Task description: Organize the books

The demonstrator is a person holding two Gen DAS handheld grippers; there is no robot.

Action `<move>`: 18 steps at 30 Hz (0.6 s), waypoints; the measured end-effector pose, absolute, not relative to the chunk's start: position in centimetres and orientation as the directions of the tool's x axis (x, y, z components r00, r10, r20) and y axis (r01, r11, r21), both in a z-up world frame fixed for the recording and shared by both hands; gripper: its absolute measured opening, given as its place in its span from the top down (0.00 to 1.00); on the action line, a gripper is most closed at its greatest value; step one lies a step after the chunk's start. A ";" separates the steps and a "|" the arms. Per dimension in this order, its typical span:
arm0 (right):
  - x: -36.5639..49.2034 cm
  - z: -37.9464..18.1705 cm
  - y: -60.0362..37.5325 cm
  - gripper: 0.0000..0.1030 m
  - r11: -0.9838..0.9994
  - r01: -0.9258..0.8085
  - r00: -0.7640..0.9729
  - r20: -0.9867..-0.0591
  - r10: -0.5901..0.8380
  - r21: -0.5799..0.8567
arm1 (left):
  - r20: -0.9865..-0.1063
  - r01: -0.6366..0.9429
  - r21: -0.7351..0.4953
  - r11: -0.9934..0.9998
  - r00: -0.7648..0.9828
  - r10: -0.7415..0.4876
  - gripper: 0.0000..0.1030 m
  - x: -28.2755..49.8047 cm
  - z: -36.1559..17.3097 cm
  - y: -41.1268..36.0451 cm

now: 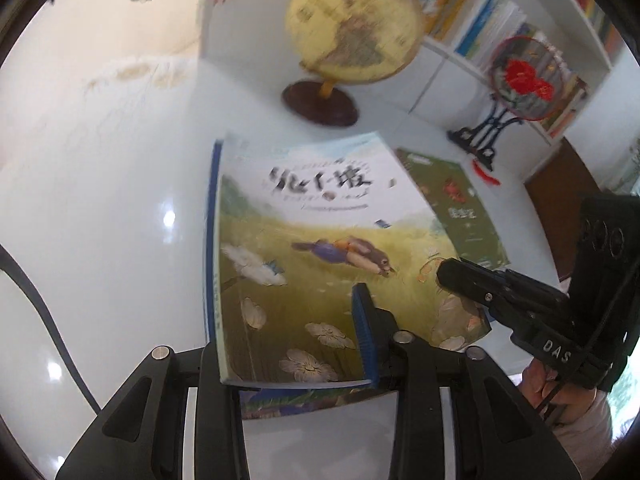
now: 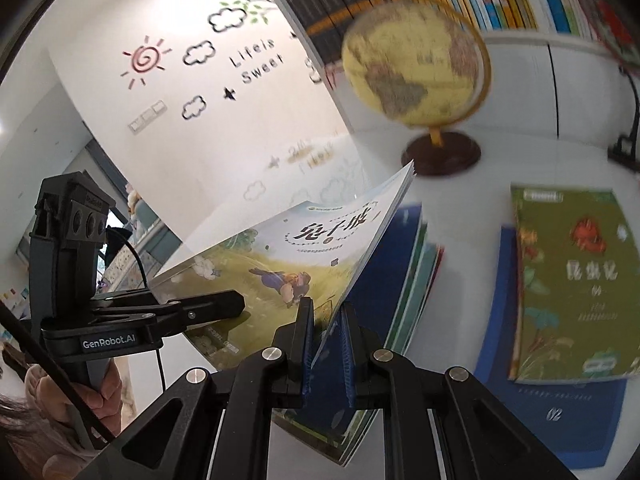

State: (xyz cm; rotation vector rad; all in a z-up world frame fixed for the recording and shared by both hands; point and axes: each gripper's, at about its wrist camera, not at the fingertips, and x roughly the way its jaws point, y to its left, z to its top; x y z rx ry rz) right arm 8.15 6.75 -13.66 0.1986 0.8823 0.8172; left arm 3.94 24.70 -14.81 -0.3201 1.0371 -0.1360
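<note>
A picture book with a meadow cover (image 1: 320, 208) (image 2: 280, 256) hangs tilted above the white table, held from two sides. My left gripper (image 1: 288, 320) (image 2: 236, 304) has the book's near edge between its fingers: the blue pad (image 1: 362, 328) lies on the cover and the other finger is hidden behind the spine side. My right gripper (image 2: 326, 308) (image 1: 448, 276) is shut on the book's opposite edge, and the pages fan out above its pads. Below the raised book lies a stack of books (image 2: 404, 280). A green book (image 2: 576, 280) (image 1: 452, 200) rests on a blue one (image 2: 552, 412).
A yellow globe (image 1: 352, 32) (image 2: 416, 64) on a dark round base stands at the back of the white table (image 1: 120, 200). A round fan ornament with red flowers (image 1: 524, 80) stands on a black stand to the right. White shelves full of books (image 1: 492, 24) line the back.
</note>
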 end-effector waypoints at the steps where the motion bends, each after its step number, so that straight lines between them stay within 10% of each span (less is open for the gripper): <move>1: 8.2 -14.0 6.9 0.88 0.692 -0.546 0.358 -0.616 0.702 0.471 | -0.836 -0.070 -0.338 0.938 0.480 -0.266 0.68 4.1 -15.4 24.9; 15: 8.8 -17.8 8.5 0.85 0.734 -0.475 0.264 -0.717 0.645 0.486 | -0.903 -0.221 -0.338 0.915 0.349 -0.250 0.63 3.3 -17.6 26.9; 18: 8.9 -17.7 8.4 0.71 0.742 -0.462 0.264 -0.723 0.638 0.485 | -0.934 -0.270 -0.273 0.923 0.304 -0.187 0.59 3.2 -17.2 28.1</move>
